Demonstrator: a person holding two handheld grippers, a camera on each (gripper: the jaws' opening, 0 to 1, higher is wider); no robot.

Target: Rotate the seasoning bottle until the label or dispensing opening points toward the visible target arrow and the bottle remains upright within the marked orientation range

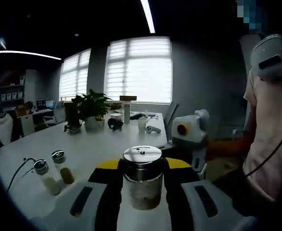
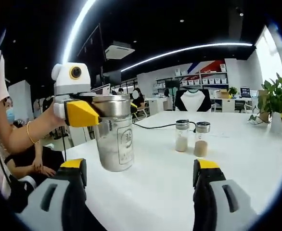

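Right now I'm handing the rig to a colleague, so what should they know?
Left gripper: shut on the seasoning bottle, held lifted above the white table, roughly upright.
Right gripper: open, empty, facing the bottle's label side.
Two small shakers stand farther along the table.
Done: bottle grasped.
Left: no target arrow or orientation marks in view; find them, turn the label toward the arrow, set the bottle down upright.

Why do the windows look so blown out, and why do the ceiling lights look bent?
Left gripper view: the bright windows wash out against a dim room, leaving the seasoning bottle in the left tool shaded. Right gripper view: the fisheye lens curves the ceiling light strips; the two small shakers stay fairly sharp.
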